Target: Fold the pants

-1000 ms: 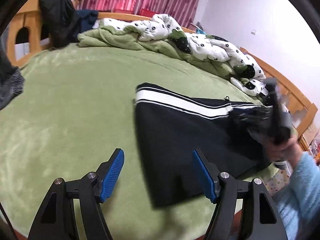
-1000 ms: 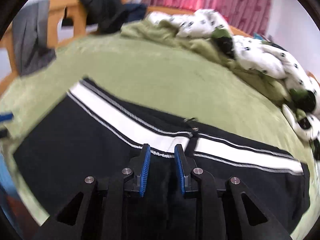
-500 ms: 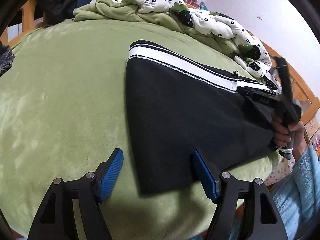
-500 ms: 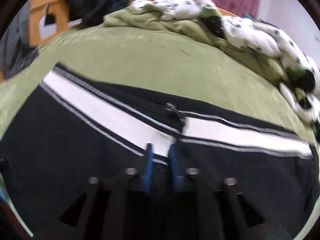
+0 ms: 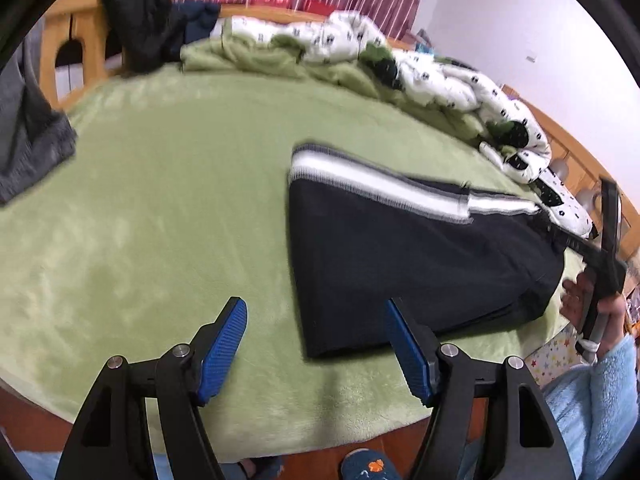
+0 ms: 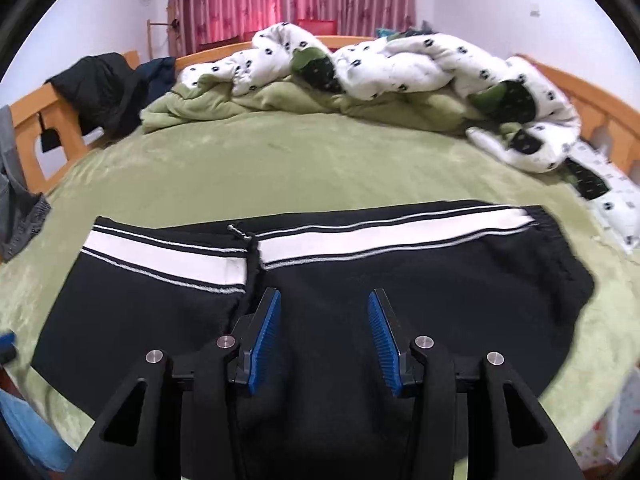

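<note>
- The pants lie flat on the green bed, near its front edge, already folded into a compact black block with the white stripe along the far side.
- Judging by that shape, most of the folding looks done; one more fold or a final smoothing may remain.
- The left tool hangs over bare bed just beside the pants' left edge, its jaws wide apart and holding nothing.
- The right tool hovers above the middle of the pants; its jaws have just been opening and stand partly apart, with no cloth pinched between the pads.
- In the left view, a hand holds the right tool by the pants' right end.
- Both views are blurred, so how many layers are stacked is unclear, and the near edge of the pants is hidden behind the right tool.
</note>
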Available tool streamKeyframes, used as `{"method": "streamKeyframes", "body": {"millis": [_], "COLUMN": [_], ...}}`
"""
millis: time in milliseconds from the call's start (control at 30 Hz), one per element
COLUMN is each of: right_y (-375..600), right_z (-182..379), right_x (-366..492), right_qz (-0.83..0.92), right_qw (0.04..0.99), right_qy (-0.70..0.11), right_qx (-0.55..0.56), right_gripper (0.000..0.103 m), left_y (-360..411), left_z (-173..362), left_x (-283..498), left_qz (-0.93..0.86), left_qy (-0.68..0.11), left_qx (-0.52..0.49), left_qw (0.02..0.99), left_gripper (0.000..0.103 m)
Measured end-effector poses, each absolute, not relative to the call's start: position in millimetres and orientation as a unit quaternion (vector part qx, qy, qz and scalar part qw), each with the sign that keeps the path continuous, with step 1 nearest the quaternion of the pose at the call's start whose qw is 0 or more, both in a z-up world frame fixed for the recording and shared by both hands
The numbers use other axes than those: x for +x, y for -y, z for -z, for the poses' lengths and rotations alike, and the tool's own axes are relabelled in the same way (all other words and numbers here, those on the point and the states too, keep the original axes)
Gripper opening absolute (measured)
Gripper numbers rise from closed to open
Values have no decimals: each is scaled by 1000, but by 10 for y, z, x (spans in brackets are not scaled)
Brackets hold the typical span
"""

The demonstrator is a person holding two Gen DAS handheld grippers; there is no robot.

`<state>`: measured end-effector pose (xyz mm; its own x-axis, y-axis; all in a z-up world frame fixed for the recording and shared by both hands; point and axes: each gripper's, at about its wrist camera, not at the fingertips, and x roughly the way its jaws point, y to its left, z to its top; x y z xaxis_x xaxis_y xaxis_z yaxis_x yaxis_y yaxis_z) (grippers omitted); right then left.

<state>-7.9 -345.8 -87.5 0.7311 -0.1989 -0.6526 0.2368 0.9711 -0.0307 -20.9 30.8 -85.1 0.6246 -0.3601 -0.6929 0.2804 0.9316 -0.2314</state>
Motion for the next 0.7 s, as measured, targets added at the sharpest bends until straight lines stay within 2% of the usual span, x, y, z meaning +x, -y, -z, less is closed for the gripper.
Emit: {"method": "streamKeyframes", "body": {"millis": [133, 200, 233, 267, 333, 367, 500, 700], "right_y": [3630, 3783, 3861, 3957, 4137, 4258, 4747, 5394], "right_z": [558, 440, 391, 353, 336, 358, 585, 1168], "right_x": [-410, -545, -621, -706, -819, -868, -940, -823], "right_qz": [112, 113, 124, 139, 166, 182, 226, 243], "right_qw": [934, 934, 935, 935, 933, 929, 909, 880], "right_qy": [-332, -325, -319, -312, -307, -308, -327, -351], "right_qx": [73, 92, 95, 93, 90, 90, 127, 209], "right_gripper": [45, 45, 49, 59, 71, 72, 72, 72], "left_y": [-453, -553, -590, -608, -613, -609, -495, -275], "left_z": [334, 92, -15, -89, -231, -282, -111, 746], "left_x": [-229, -228, -204, -186, -81, -5, 273, 881], "left_qz": [138, 138, 150, 160, 174, 180, 194, 200], "left_qy": [-372, -367, -368, -369, -367, -363, -368, -444], "left_qx": [-25, -44, -57, -66, -82, -89, -89, -91], "left_qw": [917, 919, 916, 913, 910, 910, 905, 869], "left_gripper": [68, 68, 68, 68, 68, 70, 70, 70]}}
